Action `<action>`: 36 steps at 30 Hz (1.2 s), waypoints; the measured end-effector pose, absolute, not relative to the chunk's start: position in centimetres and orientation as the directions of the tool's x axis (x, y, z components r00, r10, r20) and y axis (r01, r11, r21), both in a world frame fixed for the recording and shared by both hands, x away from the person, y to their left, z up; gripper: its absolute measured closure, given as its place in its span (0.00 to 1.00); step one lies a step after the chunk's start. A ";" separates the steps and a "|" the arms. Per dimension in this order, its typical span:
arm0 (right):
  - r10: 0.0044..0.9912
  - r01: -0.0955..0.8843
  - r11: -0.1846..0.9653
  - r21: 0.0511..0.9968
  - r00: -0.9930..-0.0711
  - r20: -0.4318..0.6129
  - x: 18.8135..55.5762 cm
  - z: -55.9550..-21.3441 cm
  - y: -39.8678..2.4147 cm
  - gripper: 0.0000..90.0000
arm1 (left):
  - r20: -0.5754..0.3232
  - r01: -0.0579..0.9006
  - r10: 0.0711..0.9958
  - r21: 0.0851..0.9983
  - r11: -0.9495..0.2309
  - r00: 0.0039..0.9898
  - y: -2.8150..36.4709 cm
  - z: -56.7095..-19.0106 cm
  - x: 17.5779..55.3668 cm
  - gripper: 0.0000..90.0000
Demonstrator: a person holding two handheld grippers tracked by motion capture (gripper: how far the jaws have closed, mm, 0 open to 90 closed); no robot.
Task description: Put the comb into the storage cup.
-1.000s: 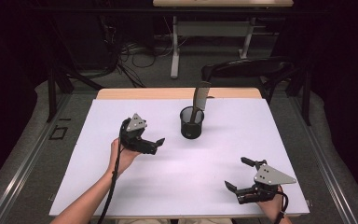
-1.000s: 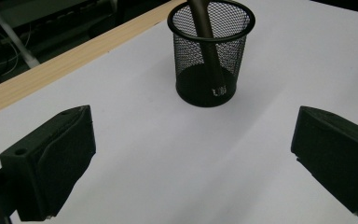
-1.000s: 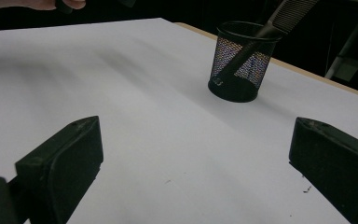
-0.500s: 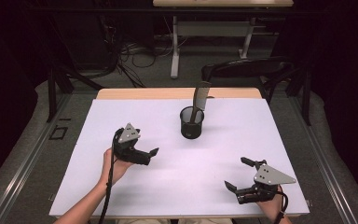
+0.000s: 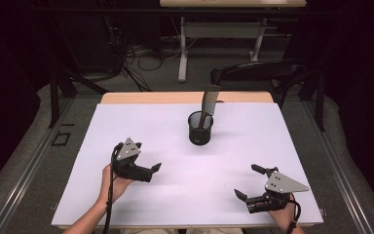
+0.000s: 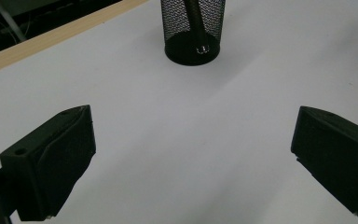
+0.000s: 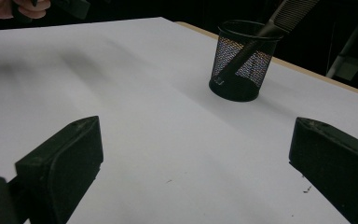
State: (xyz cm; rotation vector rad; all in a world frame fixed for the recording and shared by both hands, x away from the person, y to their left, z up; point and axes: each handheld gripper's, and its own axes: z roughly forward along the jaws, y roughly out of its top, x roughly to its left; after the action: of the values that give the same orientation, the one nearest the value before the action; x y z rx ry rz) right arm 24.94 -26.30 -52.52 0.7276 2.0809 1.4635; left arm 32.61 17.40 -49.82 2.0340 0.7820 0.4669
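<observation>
A black mesh cup point(image 5: 200, 129) stands upright at the back middle of the white table point(image 5: 175, 200). A grey comb point(image 5: 210, 100) with a dark handle leans inside it, head up. My left gripper point(image 5: 151, 171) hovers at the front left, open and holding nothing, pointing right. In the left gripper view the cup point(image 6: 193, 28) lies well ahead of the wide-apart jaws point(image 6: 193, 154). My right gripper point(image 5: 247, 181) rests near the front right edge, open and holding nothing. In the right gripper view the cup point(image 7: 244, 60) and comb point(image 7: 284, 14) are far beyond the spread jaws point(image 7: 191, 168).
The table's wooden back edge point(image 5: 185, 97) lies behind the cup. A dark chair point(image 5: 263, 73) and another table's legs point(image 5: 182, 53) stand beyond it. The other hand point(image 7: 23, 7) appears far off in the right gripper view.
My left gripper has drawn back toward the front edge and slightly left, away from the cup, still open. The right gripper and the cup have not moved.
</observation>
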 end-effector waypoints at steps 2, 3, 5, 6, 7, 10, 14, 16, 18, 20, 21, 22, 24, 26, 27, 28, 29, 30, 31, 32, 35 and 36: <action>0.670 0.143 0.283 0.948 -0.737 -0.088 25.0 -52.5 -26.3 0.02 | 0.028 0.348 0.684 0.845 -0.406 0.729 17.6 -49.9 32.2 0.00; 0.670 0.142 0.284 0.948 -0.737 -0.090 25.0 -52.5 -26.3 0.02 | 0.028 0.348 0.684 0.845 -0.406 0.729 17.7 -50.0 32.0 0.00; 0.670 0.144 0.282 0.949 -0.737 -0.087 24.9 -52.5 -26.3 0.02 | 0.032 0.346 0.686 0.846 -0.406 0.727 17.9 -50.1 31.6 0.00; 0.670 0.144 0.282 0.948 -0.737 -0.088 24.9 -52.5 -26.3 0.02 | 0.037 0.344 0.686 0.845 -0.410 0.727 18.0 -50.2 31.4 0.00; 0.669 0.143 0.283 0.948 -0.738 -0.088 24.9 -52.5 -26.3 0.02 | 0.034 0.348 0.687 0.844 -0.409 0.726 18.1 -50.3 31.2 0.00; 0.670 0.145 0.282 0.948 -0.738 -0.087 24.9 -52.5 -26.3 0.02 | 0.027 0.355 0.693 0.844 -0.401 0.721 18.5 -50.6 30.8 0.00; 0.670 0.147 0.282 0.948 -0.737 -0.085 24.9 -52.5 -26.3 0.02 | 0.025 0.353 0.697 0.849 -0.394 0.717 18.9 -50.9 30.2 0.00; 0.671 0.147 0.281 0.948 -0.737 -0.084 24.9 -52.5 -26.3 0.02 | 0.023 0.354 0.701 0.851 -0.389 0.713 19.1 -51.1 29.8 0.00; 0.671 0.148 0.281 0.948 -0.737 -0.083 24.9 -52.5 -26.2 0.02 | 0.030 0.346 0.697 0.853 -0.391 0.716 19.3 -51.2 29.6 0.00; 0.669 0.145 0.283 0.948 -0.738 -0.087 24.9 -52.5 -26.3 0.02 | 0.027 0.344 0.697 0.856 -0.387 0.717 19.5 -51.3 29.4 0.00; 0.670 0.147 0.282 0.948 -0.738 -0.085 24.9 -52.5 -26.3 0.02 | 0.026 0.342 0.698 0.858 -0.383 0.716 19.6 -51.3 29.3 0.00; 0.670 0.148 0.281 0.948 -0.738 -0.084 24.9 -52.5 -26.2 0.02 | 0.021 0.343 0.700 0.861 -0.375 0.714 19.7 -51.4 29.1 0.00; 0.671 0.145 0.282 0.948 -0.737 -0.086 24.9 -52.5 -26.3 0.02 | 0.019 0.341 0.702 0.864 -0.370 0.712 19.8 -51.5 28.9 0.00; 0.670 0.144 0.283 0.948 -0.737 -0.087 24.9 -52.5 -26.3 0.02 | 0.021 0.340 0.702 0.864 -0.371 0.712 19.9 -51.6 28.8 0.00; 0.671 0.145 0.282 0.948 -0.737 -0.087 24.9 -52.5 -26.3 0.02 | 0.020 0.339 0.703 0.867 -0.367 0.710 20.0 -51.7 28.7 0.00; 0.670 0.147 0.282 0.948 -0.737 -0.085 24.9 -52.5 -26.3 0.02 | 0.018 0.342 0.702 0.864 -0.369 0.712 20.0 -51.7 28.6 0.00; 0.671 0.146 0.282 0.948 -0.737 -0.086 24.9 -52.5 -26.3 0.02 | 0.021 0.338 0.703 0.866 -0.368 0.711 20.1 -51.8 28.5 0.00; 0.671 0.145 0.282 0.948 -0.736 -0.086 24.9 -52.5 -26.3 0.02 | 0.024 0.340 0.705 0.864 -0.371 0.709 20.1 -51.8 28.4 0.00; 0.671 0.146 0.282 0.948 -0.737 -0.086 24.9 -52.5 -26.3 0.02 | 0.019 0.340 0.702 0.865 -0.368 0.712 20.2 -51.9 28.3 0.00; 0.671 0.146 0.281 0.949 -0.737 -0.085 24.9 -52.5 -26.3 0.02 | 0.021 0.343 0.700 0.862 -0.374 0.713 20.3 -51.9 28.2 0.00; 0.671 0.147 0.282 0.948 -0.737 -0.085 24.9 -52.5 -26.3 0.02 | 0.020 0.340 0.703 0.865 -0.368 0.711 20.4 -52.0 27.8 0.00; 0.671 0.146 0.282 0.948 -0.737 -0.086 24.9 -52.5 -26.3 0.02 | 0.026 0.338 0.704 0.864 -0.373 0.710 20.5 -52.1 27.7 0.00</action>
State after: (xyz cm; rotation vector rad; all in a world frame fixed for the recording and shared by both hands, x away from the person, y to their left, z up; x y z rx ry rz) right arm 24.92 -26.27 -52.52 0.7313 2.0814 1.4635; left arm 27.67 20.48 -52.05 1.9824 0.7985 0.4939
